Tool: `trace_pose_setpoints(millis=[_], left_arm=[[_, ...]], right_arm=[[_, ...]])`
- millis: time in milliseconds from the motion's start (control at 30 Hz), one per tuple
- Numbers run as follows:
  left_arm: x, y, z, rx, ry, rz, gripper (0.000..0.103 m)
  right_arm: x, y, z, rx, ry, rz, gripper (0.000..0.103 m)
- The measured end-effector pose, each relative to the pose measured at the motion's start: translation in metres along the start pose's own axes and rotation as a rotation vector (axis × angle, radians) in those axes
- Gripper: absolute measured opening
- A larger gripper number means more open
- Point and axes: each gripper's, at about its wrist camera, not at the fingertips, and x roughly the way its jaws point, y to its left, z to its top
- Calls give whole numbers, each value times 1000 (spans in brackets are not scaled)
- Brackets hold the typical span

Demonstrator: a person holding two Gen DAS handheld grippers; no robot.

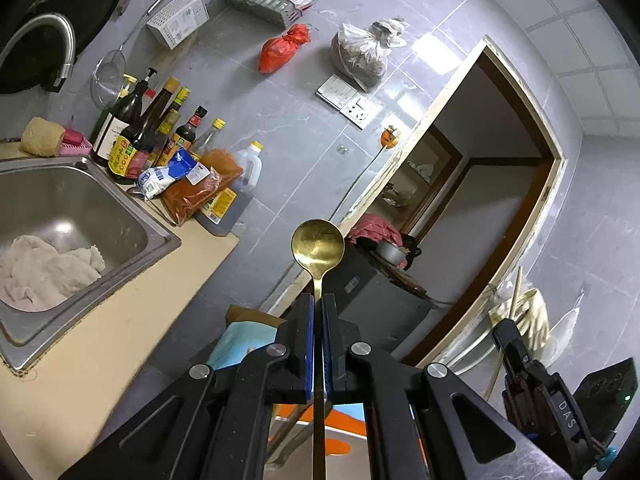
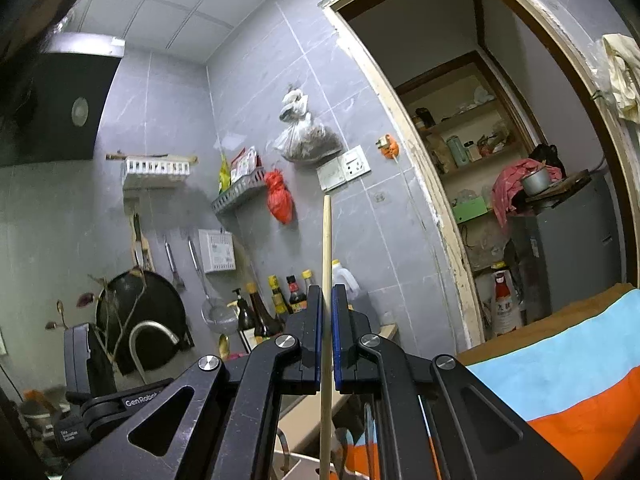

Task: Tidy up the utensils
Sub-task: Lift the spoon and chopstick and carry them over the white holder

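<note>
Left gripper (image 1: pixel 319 300), jaws closed on a gold spoon (image 1: pixel 318 246), bowl raised beside the steel sink (image 1: pixel 160 236). Right gripper (image 2: pixel 327 292), closed on a wooden chopstick (image 2: pixel 327 240), upright.

Beside the sink (image 1: pixel 120 216) a bare strip of worktop (image 1: pixel 120 320) lies free for a hand to pass. Its far end is blocked by a crowd of sauce bottles (image 1: pixel 152 128) and packets (image 1: pixel 200 184) against the wall. The open doorway (image 1: pixel 480 200) looks passable, though a grey cabinet (image 1: pixel 380 300) seems to stand in it.
</note>
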Motion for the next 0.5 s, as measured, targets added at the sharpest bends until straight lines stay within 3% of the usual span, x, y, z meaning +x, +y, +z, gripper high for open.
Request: trace_pose_setpoints(millis=[500], left_arm=[[-1, 1, -15, 43, -19, 36, 4]], right_arm=[[-3, -1, -15, -53, 17, -35, 4]])
